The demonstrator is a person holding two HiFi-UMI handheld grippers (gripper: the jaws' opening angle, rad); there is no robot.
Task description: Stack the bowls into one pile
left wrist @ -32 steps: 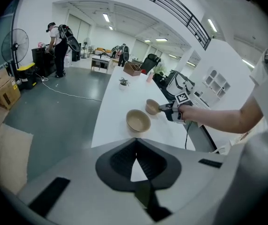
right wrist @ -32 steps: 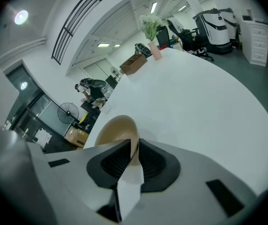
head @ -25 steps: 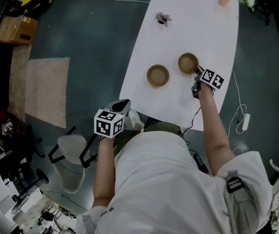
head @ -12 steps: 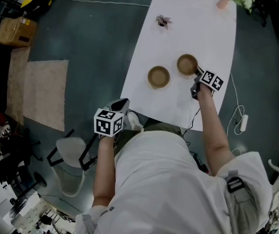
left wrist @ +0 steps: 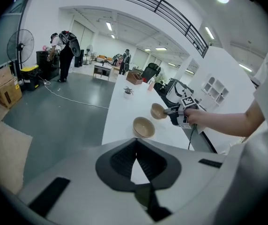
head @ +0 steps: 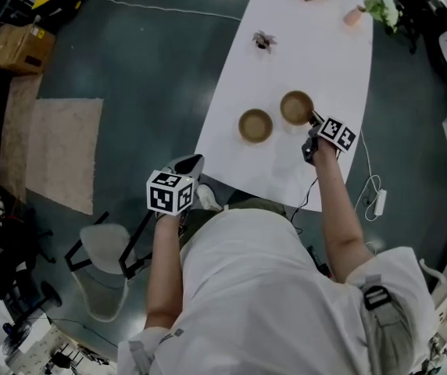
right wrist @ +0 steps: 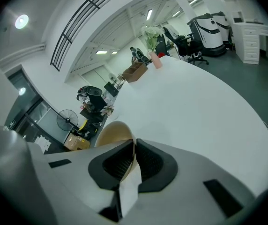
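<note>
In the head view, the right hand-held gripper (head: 314, 119) pinches the rim of one bowl (head: 296, 106) mid-frame on the white table (head: 317, 53). The other bowl (head: 255, 125) sits apart to its left, so nothing is stacked yet. The left gripper view shows the left hand-held gripper (left wrist: 135, 144) clenched on nothing, and the right gripper view shows the rim clamped; nesting the bowls remains.
</note>
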